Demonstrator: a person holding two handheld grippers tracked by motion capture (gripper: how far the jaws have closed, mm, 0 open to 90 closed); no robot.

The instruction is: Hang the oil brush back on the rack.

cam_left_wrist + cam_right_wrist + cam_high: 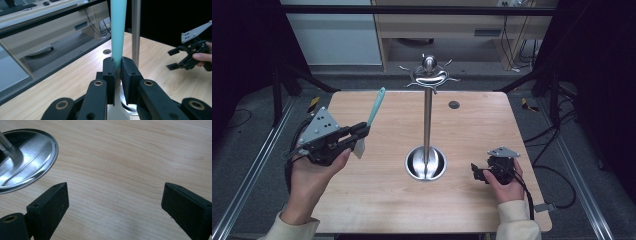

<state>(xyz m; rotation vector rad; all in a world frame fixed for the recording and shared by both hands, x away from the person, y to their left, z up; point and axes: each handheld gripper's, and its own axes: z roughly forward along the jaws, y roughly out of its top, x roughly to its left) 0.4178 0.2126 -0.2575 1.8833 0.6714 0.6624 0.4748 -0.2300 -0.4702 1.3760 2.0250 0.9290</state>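
I have the teal-handled white spatula (373, 114) clamped in my left gripper (360, 131), right gripper (478, 171) gaping empty, hanging on the steel hook stand (427, 120) remains.

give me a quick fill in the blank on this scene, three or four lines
1. The left gripper is shut on a teal-handled ____.
2. The right gripper has its jaws ____, with nothing between them.
3. The metal stand rises from a round ____ on the table.
4. The hooks atop the stand carry ____ utensils.

Missing words: spatula; open; base; no
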